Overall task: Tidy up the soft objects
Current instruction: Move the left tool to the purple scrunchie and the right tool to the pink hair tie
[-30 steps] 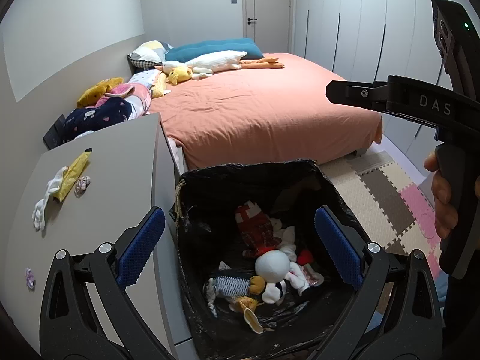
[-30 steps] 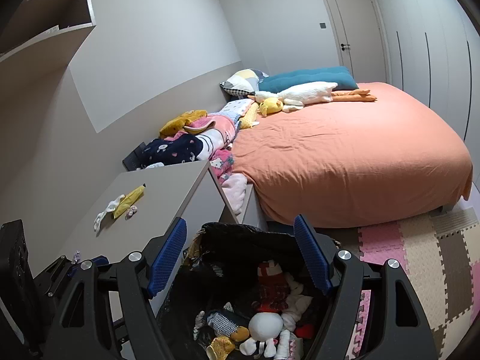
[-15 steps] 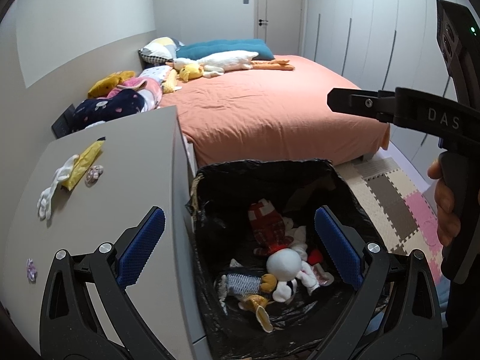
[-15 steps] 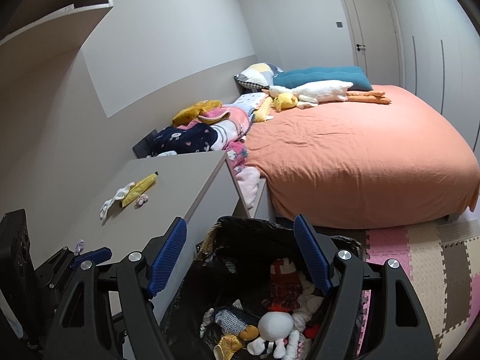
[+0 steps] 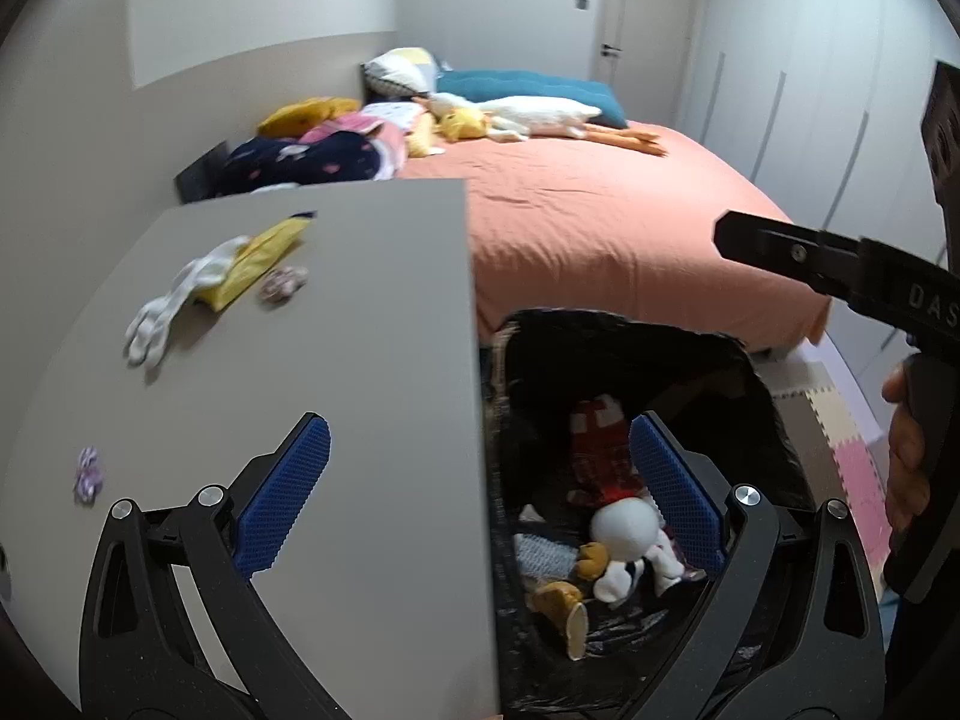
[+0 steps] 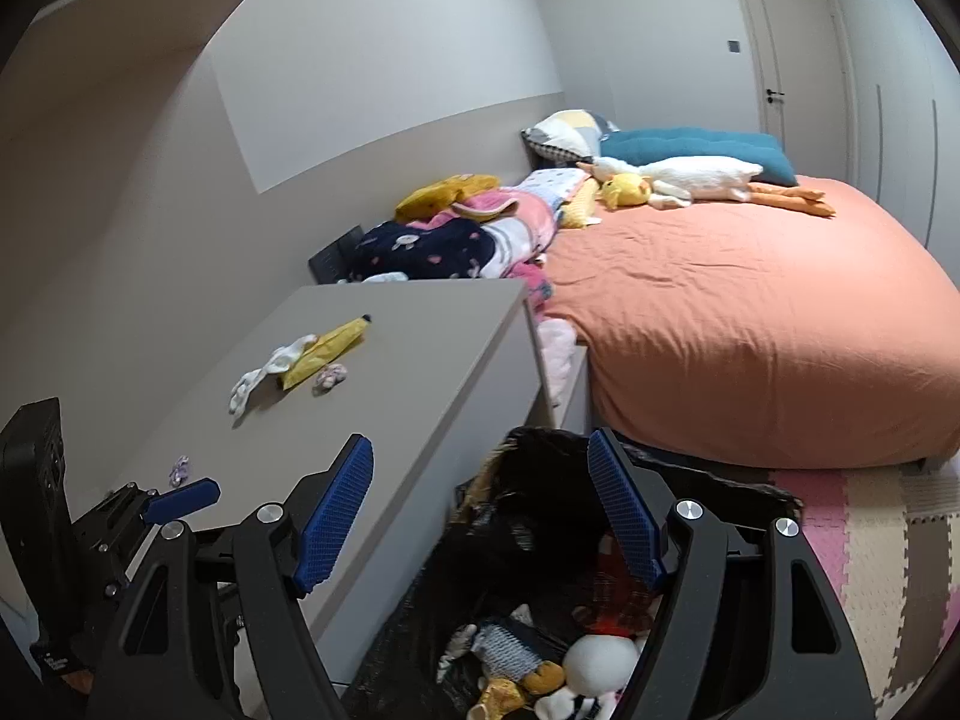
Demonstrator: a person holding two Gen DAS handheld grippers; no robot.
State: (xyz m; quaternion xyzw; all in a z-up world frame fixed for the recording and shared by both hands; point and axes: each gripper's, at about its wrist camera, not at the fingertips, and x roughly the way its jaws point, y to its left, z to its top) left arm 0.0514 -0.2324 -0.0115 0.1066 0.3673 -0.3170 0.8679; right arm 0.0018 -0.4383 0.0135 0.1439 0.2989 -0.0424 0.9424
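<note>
A black-lined bin [image 5: 624,336] [image 6: 540,450] beside a grey desk holds several soft toys, among them a white-headed doll [image 5: 624,531] [image 6: 600,660] and a red plaid one [image 5: 600,450]. On the desk [image 5: 336,372] [image 6: 408,372] lie a white glove [image 5: 174,300] [image 6: 264,375], a yellow cloth [image 5: 258,264] [image 6: 327,351], a small pinkish scrunchie [image 5: 282,283] [image 6: 330,377] and a tiny purple piece [image 5: 89,474] [image 6: 179,469]. My left gripper [image 5: 480,489] is open and empty, straddling the desk edge and bin. My right gripper [image 6: 483,510] is open and empty above the bin's near rim.
An orange-covered bed [image 6: 750,312] lies beyond, with a white goose plush [image 6: 690,177], a yellow plush [image 6: 627,189], pillows and a heap of clothes [image 6: 468,234] along the wall. Foam puzzle mats [image 6: 870,552] cover the floor at right. A hand [image 5: 906,462] holds the right gripper's handle.
Both grippers have shifted left toward the desk; the desk top now fills more of each view and the bin sits further right. Both stay open and empty.
</note>
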